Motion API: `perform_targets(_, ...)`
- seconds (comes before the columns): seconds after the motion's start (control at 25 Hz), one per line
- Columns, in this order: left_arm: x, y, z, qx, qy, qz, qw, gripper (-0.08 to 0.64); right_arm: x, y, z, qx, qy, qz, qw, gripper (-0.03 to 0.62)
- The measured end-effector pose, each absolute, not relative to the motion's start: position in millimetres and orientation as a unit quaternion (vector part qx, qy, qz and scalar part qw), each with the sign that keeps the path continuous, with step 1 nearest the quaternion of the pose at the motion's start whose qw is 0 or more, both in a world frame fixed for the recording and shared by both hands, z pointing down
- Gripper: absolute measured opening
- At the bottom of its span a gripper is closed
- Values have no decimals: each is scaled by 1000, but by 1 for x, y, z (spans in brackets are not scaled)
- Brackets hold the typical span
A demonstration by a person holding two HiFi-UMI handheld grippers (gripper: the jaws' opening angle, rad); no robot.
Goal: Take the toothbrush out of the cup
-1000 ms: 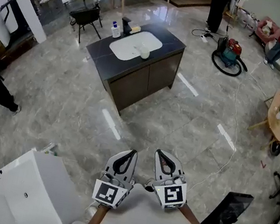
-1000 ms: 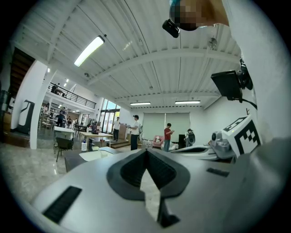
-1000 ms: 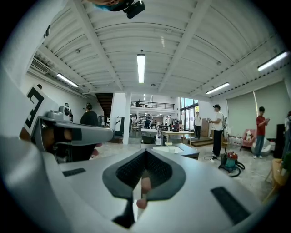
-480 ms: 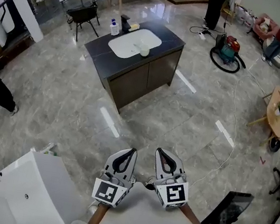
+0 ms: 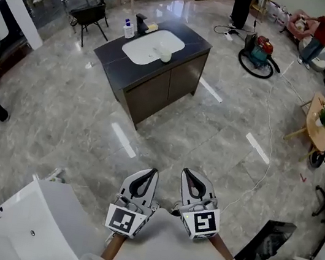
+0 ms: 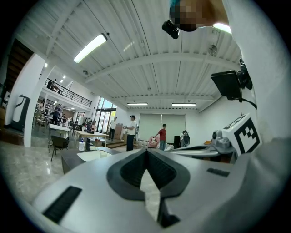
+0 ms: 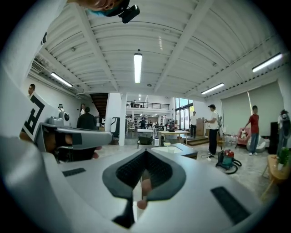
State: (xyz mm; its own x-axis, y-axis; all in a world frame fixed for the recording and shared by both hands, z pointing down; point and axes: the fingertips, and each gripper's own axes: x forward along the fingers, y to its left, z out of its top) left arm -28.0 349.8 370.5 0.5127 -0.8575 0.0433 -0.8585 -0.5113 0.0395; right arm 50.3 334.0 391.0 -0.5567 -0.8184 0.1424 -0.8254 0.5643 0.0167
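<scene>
Left gripper (image 5: 152, 174) and right gripper (image 5: 186, 174), jaws closed and empty, remain far from the bench (image 5: 193, 41); the apparent cup (image 5: 165, 56) stands untouched.

I see left gripper (image 5: 154, 171) and right gripper (image 5: 186, 171) side by side at low centre, close but apart. Counter (image 5: 178, 76) sits well ahead of them, slightly left. Basin (image 5: 142, 48) is set in its top, cup (image 5: 165, 56) at the basin's right edge, bottle (image 5: 128, 29) behind the basin's left end. Vacuum cleaner (image 5: 260, 50) is on the floor right of the counter. A second basin unit (image 5: 40, 223) is near-left of the left gripper.
</scene>
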Motion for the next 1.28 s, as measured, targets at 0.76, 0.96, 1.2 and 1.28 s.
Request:
perform_targets(0.76,-45,329,377,875,-483,7,36,3,43,317,407,487,-869,39,77,4)
perform_targets(0.96,-50,314,382,870,-492,6,33,5,38,301,406,478,-876,26,62,5)
perform_targets(1.2,-47,292,392,867,-497,16,38,5,38,274,419,468,-880,41,73,5)
perform_targets(1.28,-49,282,395,865,-499,20,43,5,35,262,418,461,-884,35,73,5)
